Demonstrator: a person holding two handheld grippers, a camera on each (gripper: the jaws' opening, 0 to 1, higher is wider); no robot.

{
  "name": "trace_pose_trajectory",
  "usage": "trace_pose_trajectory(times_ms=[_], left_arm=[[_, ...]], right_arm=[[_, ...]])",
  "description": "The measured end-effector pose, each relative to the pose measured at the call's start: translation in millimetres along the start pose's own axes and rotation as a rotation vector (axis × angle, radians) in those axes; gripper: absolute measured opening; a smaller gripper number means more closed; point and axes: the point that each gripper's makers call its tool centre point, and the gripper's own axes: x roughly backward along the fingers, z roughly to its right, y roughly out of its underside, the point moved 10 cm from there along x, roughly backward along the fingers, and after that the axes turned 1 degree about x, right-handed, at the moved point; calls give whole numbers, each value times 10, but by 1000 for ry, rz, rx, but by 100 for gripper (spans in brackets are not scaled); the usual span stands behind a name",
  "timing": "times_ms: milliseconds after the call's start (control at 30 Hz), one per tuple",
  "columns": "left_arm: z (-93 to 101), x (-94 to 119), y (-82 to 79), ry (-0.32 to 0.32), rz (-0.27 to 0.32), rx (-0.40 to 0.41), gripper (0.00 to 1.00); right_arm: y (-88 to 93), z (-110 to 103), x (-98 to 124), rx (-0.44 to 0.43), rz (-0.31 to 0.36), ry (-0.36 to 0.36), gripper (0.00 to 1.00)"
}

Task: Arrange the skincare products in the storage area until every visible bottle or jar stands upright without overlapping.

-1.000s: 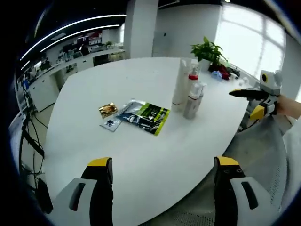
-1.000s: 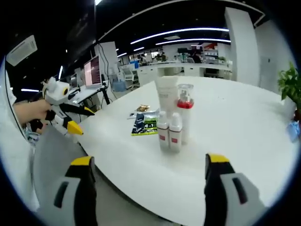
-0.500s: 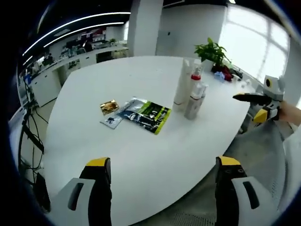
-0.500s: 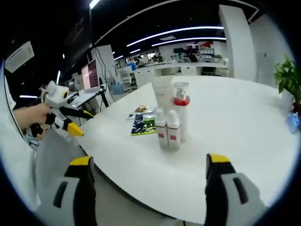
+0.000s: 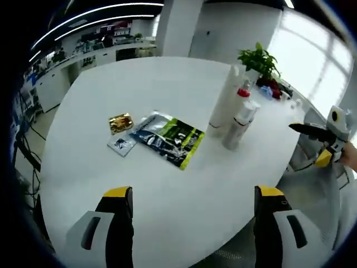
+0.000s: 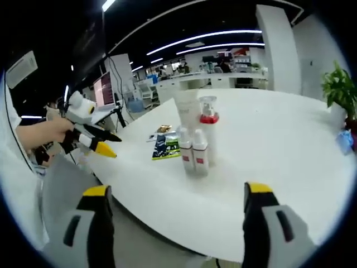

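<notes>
White table (image 5: 167,89) spans the left gripper view. Bottles upright in a tight cluster right of centre: tall white tube (image 5: 225,100), red-collared pump bottle (image 5: 241,97), small white bottle (image 5: 237,124) in front. Dark-green sachet (image 5: 167,139) lies flat at centre, gold sachet (image 5: 120,123) and a small pouch (image 5: 121,145) left of it. Plant (image 5: 259,58) at upper right.

Left gripper (image 5: 192,195) at bottom of its view, jaws wide, holding nothing. Right gripper (image 5: 321,139) at right edge, off the table, also wide apart and empty.

Right gripper view: tube (image 6: 187,114), pump bottle (image 6: 207,131), two small bottles (image 6: 192,156) touching side by side at centre; sachets (image 6: 166,146) left behind them. Left gripper (image 6: 92,139) at left, held by a hand (image 6: 47,133).
</notes>
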Motion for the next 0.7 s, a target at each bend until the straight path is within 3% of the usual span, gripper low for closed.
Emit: trace_pose_trajectory(times_ms=[233,367,500,700], left_arm=[[-64,-268,-206,-31,-35,-12,89],[-62,-458,-310,-19,-67,25,80],[-66,-660,-411,-36,-91,42,85],[-120,-933,-589,-110,-59,131,85]], right_arm=[[34,31,-7,-21,-7,5,99],[32,54,-14,-32,-8,13,99],[36,50,-22,-40,-10,15,99],[64,0,-49,-62,-16,14,99]])
